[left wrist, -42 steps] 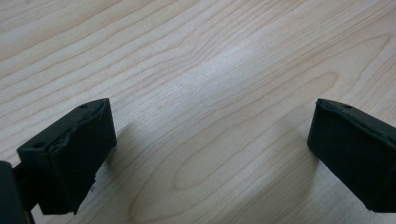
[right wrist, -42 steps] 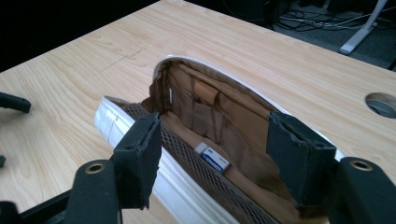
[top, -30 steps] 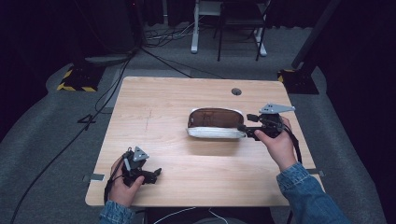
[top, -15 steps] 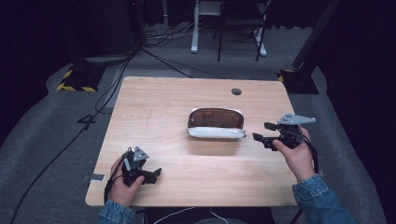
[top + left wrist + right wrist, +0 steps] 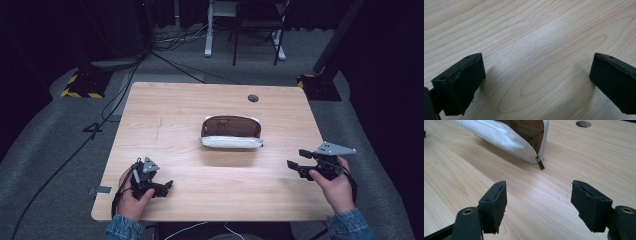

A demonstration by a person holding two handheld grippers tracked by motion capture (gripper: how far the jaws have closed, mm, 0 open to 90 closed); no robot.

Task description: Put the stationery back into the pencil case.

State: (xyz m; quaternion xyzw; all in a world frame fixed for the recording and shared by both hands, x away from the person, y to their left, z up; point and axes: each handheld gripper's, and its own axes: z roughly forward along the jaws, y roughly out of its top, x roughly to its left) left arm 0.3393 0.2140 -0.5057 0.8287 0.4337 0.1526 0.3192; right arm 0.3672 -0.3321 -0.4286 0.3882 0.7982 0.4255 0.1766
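Pouch (image 5: 231, 132) sits unzipped mid-table, looks done; right gripper (image 5: 296, 159) released, empty, well apart; left gripper (image 5: 167, 186) released, empty.

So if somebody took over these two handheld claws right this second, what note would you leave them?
Left claw: open, empty, low over the table's near left corner.
Right claw: open, empty, at the near right, apart from the pouch; its jaws have just been opening.
Pouch: white with brown lining, mid-table, unzipped and gaping; zipper pull hangs at the end facing the right claw.
Done: the pouch looks opened and let go.
Left: I can't tell; nothing else lies on the table.
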